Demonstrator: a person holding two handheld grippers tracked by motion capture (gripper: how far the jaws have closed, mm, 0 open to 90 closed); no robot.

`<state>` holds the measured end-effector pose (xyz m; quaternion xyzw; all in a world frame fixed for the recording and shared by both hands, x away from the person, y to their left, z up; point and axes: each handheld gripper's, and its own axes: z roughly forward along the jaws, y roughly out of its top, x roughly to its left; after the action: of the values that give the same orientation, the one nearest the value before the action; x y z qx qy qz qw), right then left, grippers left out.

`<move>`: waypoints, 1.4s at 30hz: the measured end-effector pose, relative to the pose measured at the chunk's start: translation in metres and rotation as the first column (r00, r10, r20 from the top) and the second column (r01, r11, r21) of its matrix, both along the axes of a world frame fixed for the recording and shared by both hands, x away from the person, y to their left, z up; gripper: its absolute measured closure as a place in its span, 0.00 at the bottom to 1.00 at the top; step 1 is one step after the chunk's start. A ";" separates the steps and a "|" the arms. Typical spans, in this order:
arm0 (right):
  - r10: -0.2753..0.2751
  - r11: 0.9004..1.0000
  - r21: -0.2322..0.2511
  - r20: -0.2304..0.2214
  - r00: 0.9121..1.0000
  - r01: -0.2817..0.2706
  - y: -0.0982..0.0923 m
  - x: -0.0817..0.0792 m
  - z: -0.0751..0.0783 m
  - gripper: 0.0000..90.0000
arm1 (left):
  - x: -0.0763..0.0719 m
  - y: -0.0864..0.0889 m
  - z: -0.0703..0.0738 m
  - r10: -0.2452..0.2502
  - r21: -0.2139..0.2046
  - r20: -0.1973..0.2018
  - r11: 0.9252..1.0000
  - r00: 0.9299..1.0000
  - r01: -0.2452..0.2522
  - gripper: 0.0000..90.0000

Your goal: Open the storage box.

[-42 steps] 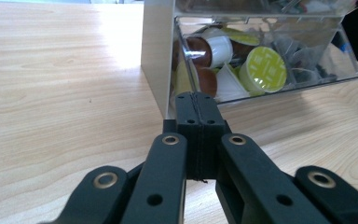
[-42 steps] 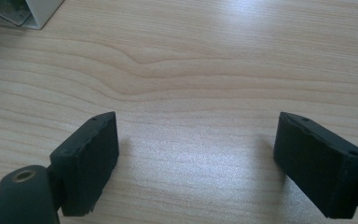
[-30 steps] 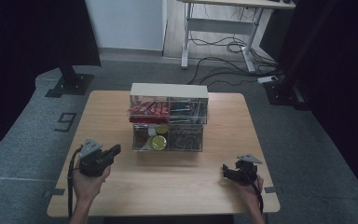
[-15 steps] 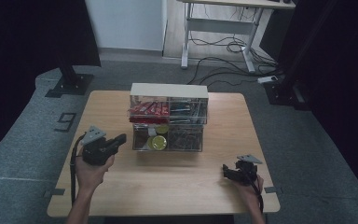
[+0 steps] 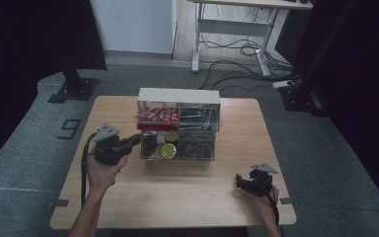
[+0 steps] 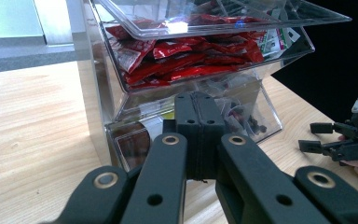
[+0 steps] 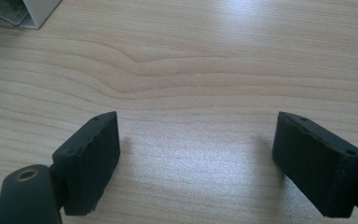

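A: Start with the big things. What's on the table (image 5: 177, 197)?

B: A clear plastic organizer (image 5: 178, 124) with stacked, tilted bins sits a little toward 12 o'clock of the table's middle. The upper bin (image 6: 200, 56) is packed with red sachets (image 6: 191, 60); the lower bin (image 6: 242, 116) holds small dark clips and, in the high view, a yellow round thing (image 5: 168, 150) at its front.

A: And the grippers?

B: The left gripper (image 5: 128, 143) is at about 9 o'clock of the organizer, its tip right at the lower bin's left front corner. In the left gripper view its jaws are pressed together with nothing between them, aimed at the lower bin's wall. Whether the tip touches the plastic, I cannot tell.

A: The right one?

B: The right gripper (image 5: 241, 181) rests low over bare wood at about 5 o'clock of the organizer, well apart from it. Its jaws stand wide apart and hold nothing.

A: So how far along is the work?

B: Early, I judge. Nothing is lifted out, and nothing from the organizer lies loose on the table. The left gripper is only arriving at the lower bin; the reach is nearly done, but opening or tipping the bin, or picking from it, is all left.

A: What about the sachets?

B: In their bin, untouched as they lie.
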<state>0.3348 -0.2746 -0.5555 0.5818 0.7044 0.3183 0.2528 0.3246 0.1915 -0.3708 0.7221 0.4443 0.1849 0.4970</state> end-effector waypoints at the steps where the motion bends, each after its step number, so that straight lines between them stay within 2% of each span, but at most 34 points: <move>1: 0.000 1.000 0.000 0.000 1.000 0.000 0.000 0.000 0.000 0.17 | 0.001 -0.001 0.000 0.000 -0.004 0.001 1.000 1.000 0.000 1.00; 14: 0.000 1.000 -0.001 -0.001 1.000 0.000 0.000 0.000 0.000 0.17 | 0.015 -0.007 0.012 -0.014 -0.028 0.000 0.999 1.000 0.014 1.00; 26: 0.000 1.000 -0.001 -0.001 1.000 0.000 0.000 0.000 0.000 0.17 | 0.027 -0.014 0.014 -0.018 -0.017 -0.018 1.000 1.000 0.018 1.00; 35: 0.001 1.000 -0.001 -0.003 1.000 -0.001 0.000 0.000 0.000 0.17 | 0.031 -0.017 0.015 -0.020 -0.008 -0.022 1.000 1.000 0.020 1.00; 42: 0.001 1.000 -0.001 -0.003 1.000 -0.001 0.000 0.000 0.000 0.17 | 0.032 -0.016 0.016 -0.018 -0.019 -0.021 1.000 1.000 0.018 1.00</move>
<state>0.3347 -0.2749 -0.5553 0.5817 0.7053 0.3175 0.2518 0.3569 0.1756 -0.3548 0.7234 0.4447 0.1684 0.5005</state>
